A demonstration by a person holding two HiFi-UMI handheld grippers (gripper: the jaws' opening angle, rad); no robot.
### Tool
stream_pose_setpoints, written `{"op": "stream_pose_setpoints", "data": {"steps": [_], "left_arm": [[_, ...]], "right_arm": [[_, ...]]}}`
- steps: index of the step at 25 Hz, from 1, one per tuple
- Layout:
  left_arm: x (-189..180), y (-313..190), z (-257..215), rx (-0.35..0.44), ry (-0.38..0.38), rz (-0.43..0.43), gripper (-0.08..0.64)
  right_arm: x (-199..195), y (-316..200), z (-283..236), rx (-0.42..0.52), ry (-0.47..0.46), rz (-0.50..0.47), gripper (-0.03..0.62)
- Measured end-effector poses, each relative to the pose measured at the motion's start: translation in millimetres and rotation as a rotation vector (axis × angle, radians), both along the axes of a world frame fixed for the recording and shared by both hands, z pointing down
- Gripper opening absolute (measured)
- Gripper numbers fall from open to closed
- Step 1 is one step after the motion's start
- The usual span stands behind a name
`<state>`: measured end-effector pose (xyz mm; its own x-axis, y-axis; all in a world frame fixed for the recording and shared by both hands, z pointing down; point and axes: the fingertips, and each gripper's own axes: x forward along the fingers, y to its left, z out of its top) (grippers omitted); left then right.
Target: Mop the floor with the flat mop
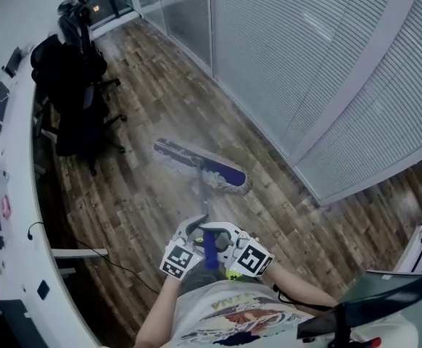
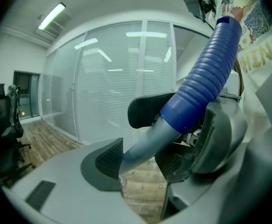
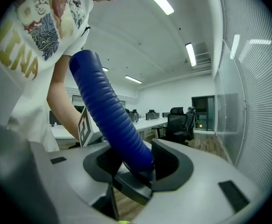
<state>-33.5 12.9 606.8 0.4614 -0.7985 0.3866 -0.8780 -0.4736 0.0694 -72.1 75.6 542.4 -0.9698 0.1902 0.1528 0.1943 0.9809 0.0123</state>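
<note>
Wood-plank floor (image 1: 160,114) runs away from the person as a corridor. A glass wall with closed blinds (image 1: 305,56) lines its right side, and a long white tabletop (image 1: 21,194) curves along its left. Black office chairs (image 1: 77,100) stand tucked against that tabletop at the far left, which leaves the middle strip open for mopping.

The flat mop lies in that open strip. Its mop head (image 1: 200,167) rests flat on the planks at a slant, roughly midway between the chairs and the foot of the glass wall. The head is long and narrow, dark blue-purple on top, with a pale, shaggy pad showing along its edge. The planks around it look paler and hazy, though whether from damp or blur cannot be told. A thin grey pole (image 1: 199,194) rises from the head back toward the person and ends in a blue ribbed grip (image 1: 209,249) close to the chest.

Both grippers sit side by side at that near end, probably so the two hands can steer and push as one. The left gripper (image 2: 140,164) is clamped across the grey pole just below the blue grip. The right gripper (image 3: 136,167) pinches the lower part of the blue ribbed grip, with its pads pressed against the ridges.
</note>
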Motion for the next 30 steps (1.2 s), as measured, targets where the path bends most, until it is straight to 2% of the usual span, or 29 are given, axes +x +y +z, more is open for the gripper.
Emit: {"op": "stream_pose_setpoints", "data": {"steps": [5, 12, 16, 22, 30], "left_arm": [[42, 35, 9, -0.005, -0.008, -0.041, 0.186], [46, 44, 19, 0.005, -0.021, -0.061, 0.186], [46, 42, 20, 0.018, -0.043, -0.043, 0.185], [11, 11, 26, 0.016, -0.046, -0.035, 0.185], [-64, -59, 18, 0.008, -0.047, -0.011, 0.185]], "right_arm": [[46, 36, 9, -0.001, -0.001, -0.042, 0.173], [51, 46, 18, 0.009, -0.022, -0.066, 0.173], [51, 45, 21, 0.021, -0.016, -0.085, 0.173], [15, 14, 25, 0.012, -0.02, -0.079, 0.173], [-61, -57, 16, -0.001, -0.02, -0.061, 0.173]]}}
